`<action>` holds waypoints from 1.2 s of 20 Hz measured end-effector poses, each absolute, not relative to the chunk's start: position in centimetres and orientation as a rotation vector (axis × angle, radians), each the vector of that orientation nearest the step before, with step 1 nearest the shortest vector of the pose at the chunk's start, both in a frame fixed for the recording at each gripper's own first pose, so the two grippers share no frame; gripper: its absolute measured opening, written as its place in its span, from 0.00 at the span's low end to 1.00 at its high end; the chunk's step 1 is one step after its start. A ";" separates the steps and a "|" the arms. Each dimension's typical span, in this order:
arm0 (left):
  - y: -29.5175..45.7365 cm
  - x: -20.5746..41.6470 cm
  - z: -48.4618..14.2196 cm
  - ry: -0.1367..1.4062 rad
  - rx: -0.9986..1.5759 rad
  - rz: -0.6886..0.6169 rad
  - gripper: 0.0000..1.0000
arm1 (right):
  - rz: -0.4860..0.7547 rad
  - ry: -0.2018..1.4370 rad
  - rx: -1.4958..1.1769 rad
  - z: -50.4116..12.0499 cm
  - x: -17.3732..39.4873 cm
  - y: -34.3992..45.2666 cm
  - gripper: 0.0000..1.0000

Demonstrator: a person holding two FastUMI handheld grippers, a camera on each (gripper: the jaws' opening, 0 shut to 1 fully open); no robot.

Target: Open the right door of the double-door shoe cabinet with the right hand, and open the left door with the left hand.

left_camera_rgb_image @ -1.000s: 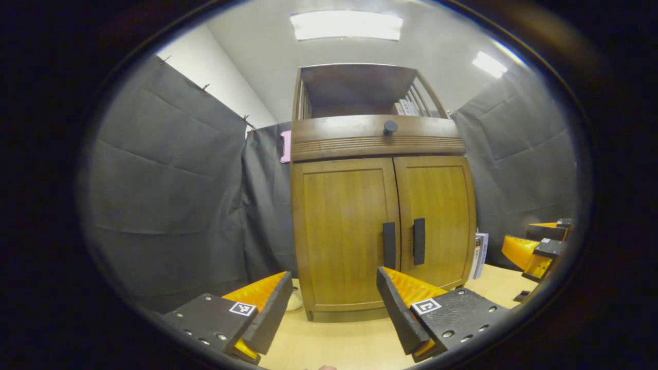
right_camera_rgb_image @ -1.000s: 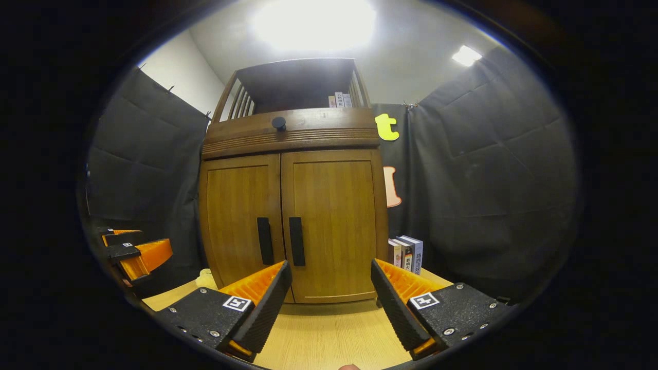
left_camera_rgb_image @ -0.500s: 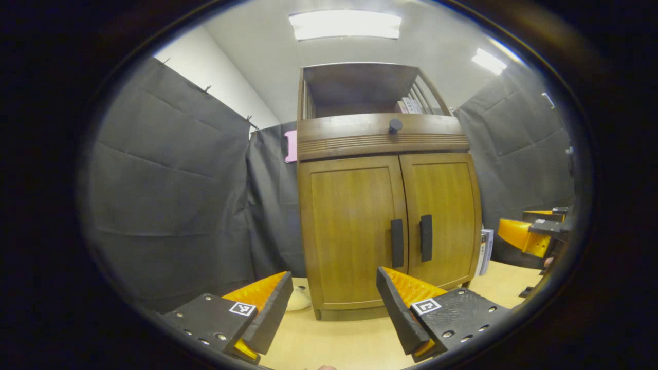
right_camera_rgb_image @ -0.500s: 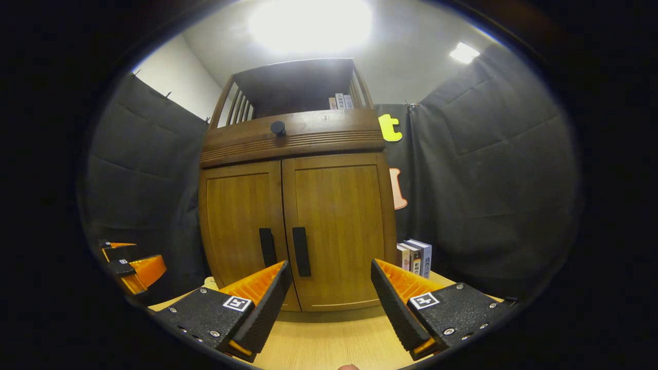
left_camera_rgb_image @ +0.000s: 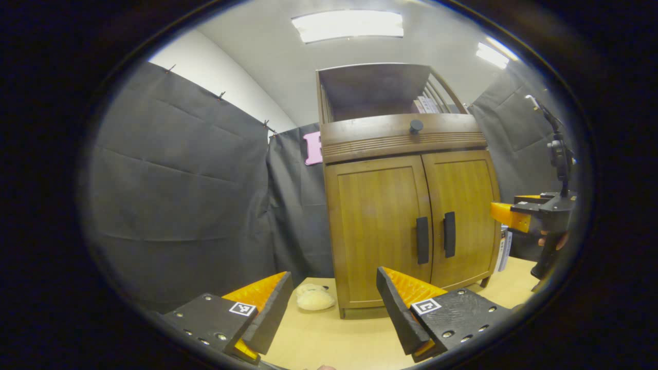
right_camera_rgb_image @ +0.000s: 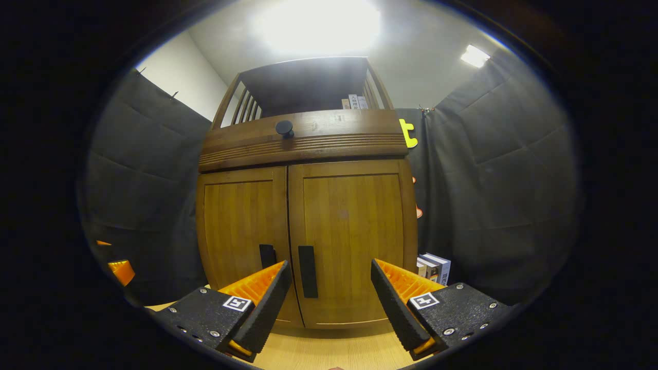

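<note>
Directly ahead of both grippers: brown wooden double-door shoe cabinet standing on the pale wooden tabletop, against the black cloth wall. Both doors closed. Left door and right door meet at a centre seam, each with a black vertical bar handle beside it; right door's handle in full sight, left door's handle partly behind a finger in the right gripper view.

Right gripper: jaws spread wide, nothing between them, near the cabinet front but not touching; right handle sits just above the gap. From the left gripper view it appears far right, level with the right door's edge.

Left gripper: jaws spread wide, empty, further back, cabinet off to its right.

Round black knob on the drawer band above the doors. Upright books beside the cabinet's right side. Small cream lump on the tabletop by the left corner; cannot tell what it is.
</note>
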State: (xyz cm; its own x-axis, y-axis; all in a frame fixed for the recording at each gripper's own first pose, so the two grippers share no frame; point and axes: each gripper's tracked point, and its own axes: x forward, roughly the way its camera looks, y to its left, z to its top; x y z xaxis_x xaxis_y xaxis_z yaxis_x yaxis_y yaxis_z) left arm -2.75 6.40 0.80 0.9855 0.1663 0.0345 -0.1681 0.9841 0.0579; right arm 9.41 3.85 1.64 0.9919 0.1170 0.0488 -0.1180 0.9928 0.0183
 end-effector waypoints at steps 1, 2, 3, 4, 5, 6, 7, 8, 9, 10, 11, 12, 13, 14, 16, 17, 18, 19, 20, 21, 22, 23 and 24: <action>6.4 -2.8 0.8 -0.027 0.063 0.179 0.93 | 0.120 -0.047 0.022 1.6 10.1 4.0 0.95; 6.6 -2.9 0.7 -0.026 0.063 0.187 0.93 | 0.124 -0.045 0.022 1.6 10.6 4.3 0.95; 6.7 -3.0 0.8 -0.026 0.062 0.196 0.93 | 0.129 -0.041 0.021 1.4 11.2 4.6 0.95; 6.9 -3.0 0.7 -0.026 0.062 0.204 0.93 | 0.130 -0.038 0.021 1.3 11.8 4.8 0.95; 7.0 -3.1 0.7 -0.025 0.065 0.211 0.93 | 0.132 -0.035 0.024 1.2 12.5 5.0 0.93; 7.2 -3.1 0.6 -0.025 0.068 0.219 0.93 | 0.132 -0.032 0.028 1.1 13.2 5.2 0.95; 7.2 -3.1 0.6 -0.024 0.072 0.225 0.93 | 0.132 -0.027 0.030 0.9 13.8 5.4 0.95; 7.2 -3.1 0.6 -0.023 0.074 0.232 0.93 | 0.130 -0.021 0.030 0.6 14.5 5.6 0.95; 7.3 -3.0 0.6 -0.022 0.076 0.240 0.93 | 0.127 -0.015 0.028 0.4 15.1 5.8 0.95; 7.4 -3.0 0.6 -0.022 0.076 0.251 0.89 | 0.123 -0.007 0.027 0.1 15.8 6.0 0.95; 7.5 -3.0 0.6 -0.022 0.078 0.261 0.91 | 0.127 0.002 0.027 -0.3 16.4 6.4 0.95; 7.6 -3.1 0.6 -0.023 0.080 0.273 0.93 | 0.133 0.012 0.029 -0.7 17.0 6.7 0.95; 7.6 -3.1 0.6 -0.025 0.082 0.283 0.91 | 0.136 0.021 0.033 -1.2 17.6 7.0 0.94; 7.7 -3.1 0.5 -0.025 0.082 0.293 0.89 | 0.138 0.032 0.039 -1.7 18.1 7.2 0.94; 7.9 -3.1 0.5 -0.026 0.083 0.308 0.93 | 0.148 0.055 0.050 -2.5 18.8 7.8 0.93; 7.9 -3.1 0.6 -0.024 0.083 0.312 0.93 | 0.153 0.063 0.052 -2.8 19.2 8.2 0.93; 8.0 -3.1 0.5 -0.019 0.084 0.317 0.93 | 0.158 0.068 0.052 -3.1 19.6 8.4 0.91; 8.0 -3.1 0.5 -0.014 0.084 0.320 0.93 | 0.159 0.076 0.050 -3.4 20.2 8.7 0.89; 8.0 -3.1 0.5 -0.011 0.083 0.322 0.94 | 0.160 0.083 0.049 -3.7 20.7 8.9 0.90; 8.0 -3.1 0.4 -0.008 0.081 0.322 0.94 | 0.159 0.088 0.049 -3.9 21.1 9.1 0.84; 8.0 -3.1 0.4 -0.002 0.078 0.323 0.94 | 0.157 0.094 0.051 -4.1 21.5 9.3 0.85; 8.0 -3.1 0.4 0.002 0.076 0.322 0.94 | 0.154 0.100 0.054 -4.3 21.8 9.4 0.79; 8.0 -3.1 0.4 0.006 0.076 0.322 0.94 | 0.153 0.110 0.055 -4.7 22.3 9.5 0.74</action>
